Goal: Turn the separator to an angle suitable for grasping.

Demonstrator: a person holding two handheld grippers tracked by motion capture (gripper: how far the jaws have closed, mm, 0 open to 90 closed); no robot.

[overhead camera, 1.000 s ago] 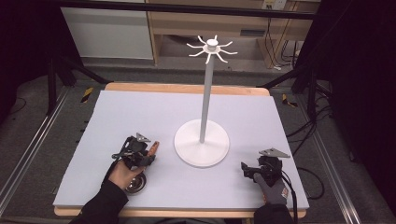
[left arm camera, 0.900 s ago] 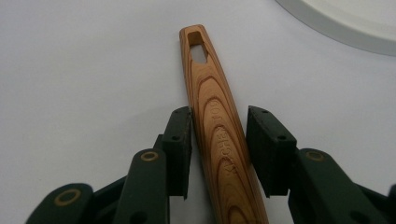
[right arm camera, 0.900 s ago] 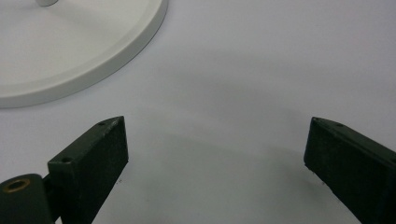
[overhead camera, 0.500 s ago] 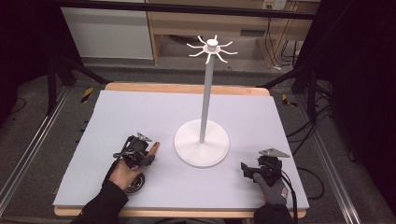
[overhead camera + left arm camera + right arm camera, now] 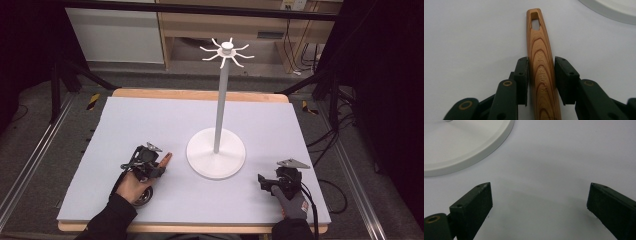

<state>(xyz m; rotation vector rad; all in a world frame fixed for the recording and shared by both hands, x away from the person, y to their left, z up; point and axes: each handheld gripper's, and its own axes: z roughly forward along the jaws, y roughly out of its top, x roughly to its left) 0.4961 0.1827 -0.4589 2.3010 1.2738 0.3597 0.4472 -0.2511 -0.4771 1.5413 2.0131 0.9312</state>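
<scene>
A wooden utensil handle (image 5: 541,45) with a hanging hole at its far end lies on the pale table sheet (image 5: 150,120). My left gripper (image 5: 541,67) has just been closing on it, and both pads now press its sides. In the high view the handle's tip (image 5: 166,158) sticks out past the left gripper (image 5: 156,164), toward the stand. A round metal end (image 5: 143,196) shows under the left hand. My right gripper (image 5: 539,202) rests open on the sheet with nothing between its jaws, at the front right (image 5: 266,181).
A white stand with a tall pole (image 5: 220,100), hook arms on top (image 5: 227,50) and a round base (image 5: 216,160) is at the table's middle, between the two grippers. Its base rim (image 5: 474,157) lies just ahead of the right gripper.
</scene>
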